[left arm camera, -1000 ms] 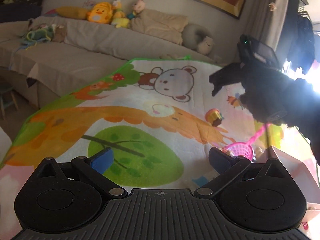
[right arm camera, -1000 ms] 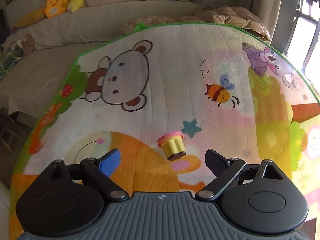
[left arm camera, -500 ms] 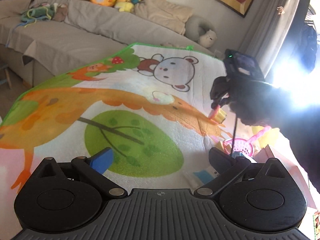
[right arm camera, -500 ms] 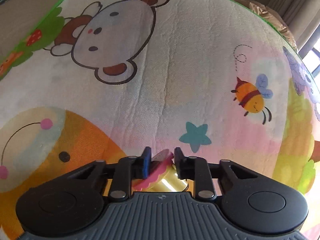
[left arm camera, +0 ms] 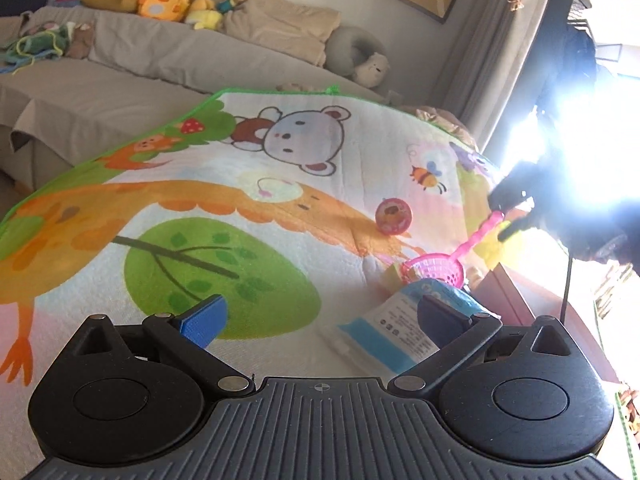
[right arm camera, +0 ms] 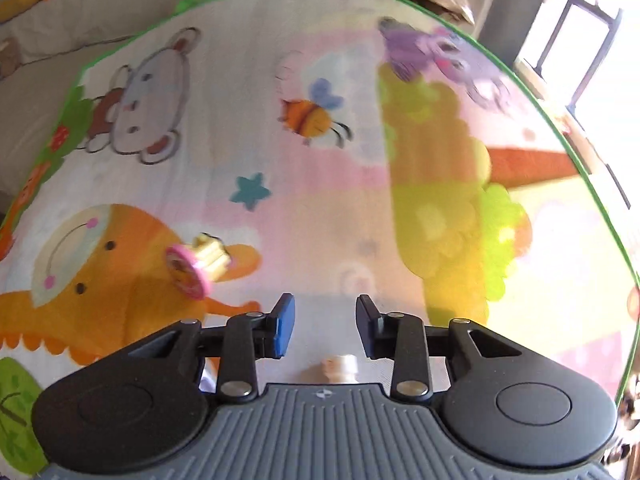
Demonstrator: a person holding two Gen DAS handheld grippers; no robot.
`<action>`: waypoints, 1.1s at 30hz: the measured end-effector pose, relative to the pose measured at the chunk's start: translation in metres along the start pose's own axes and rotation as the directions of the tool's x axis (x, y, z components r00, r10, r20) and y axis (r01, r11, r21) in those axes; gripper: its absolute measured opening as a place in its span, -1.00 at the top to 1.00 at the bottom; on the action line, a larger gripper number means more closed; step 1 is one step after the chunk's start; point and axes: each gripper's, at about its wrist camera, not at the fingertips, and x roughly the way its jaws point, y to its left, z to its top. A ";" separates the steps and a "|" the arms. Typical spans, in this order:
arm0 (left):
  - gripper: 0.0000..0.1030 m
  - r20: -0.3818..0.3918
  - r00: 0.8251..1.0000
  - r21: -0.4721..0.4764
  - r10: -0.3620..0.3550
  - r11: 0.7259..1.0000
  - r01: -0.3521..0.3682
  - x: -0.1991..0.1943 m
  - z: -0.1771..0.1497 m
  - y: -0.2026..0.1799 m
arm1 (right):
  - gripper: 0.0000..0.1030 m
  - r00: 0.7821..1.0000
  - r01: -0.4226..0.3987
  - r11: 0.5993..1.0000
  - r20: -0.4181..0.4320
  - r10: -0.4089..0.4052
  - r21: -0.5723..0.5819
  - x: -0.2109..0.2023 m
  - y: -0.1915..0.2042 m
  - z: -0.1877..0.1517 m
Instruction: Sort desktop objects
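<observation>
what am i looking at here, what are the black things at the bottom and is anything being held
There is no robot here. A person holds a two-finger gripper in each hand, and each picture comes from a fisheye camera on one gripper, looking forward along its fingers. The black shapes at the bottom are that gripper itself.

The left view shows the left gripper, wide open and empty. The right view shows the right gripper; its jaws have just been opening and nothing is between them.

Underneath is a cartoon play mat. On it lie a small yellow toy cup with a pink lid, tipped on its side, a pink toy strainer and a blue and white packet. Nothing is held.
</observation>
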 end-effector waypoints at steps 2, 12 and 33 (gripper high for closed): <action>-1.00 -0.003 1.000 -0.014 0.005 1.000 -0.005 0.000 0.000 0.003 | 0.36 0.998 -0.025 0.998 -0.060 0.029 0.065 0.028 -0.022 -0.007; -1.00 -0.046 0.999 -0.001 0.007 1.000 -0.007 0.009 -0.004 0.003 | 0.57 0.987 -0.137 0.991 -0.080 0.137 -0.004 0.050 -0.004 -0.029; -1.00 -0.093 0.996 -0.039 0.004 0.999 -0.008 0.018 -0.007 0.010 | 0.05 0.988 -0.087 0.933 0.090 0.126 -0.350 0.089 0.186 0.041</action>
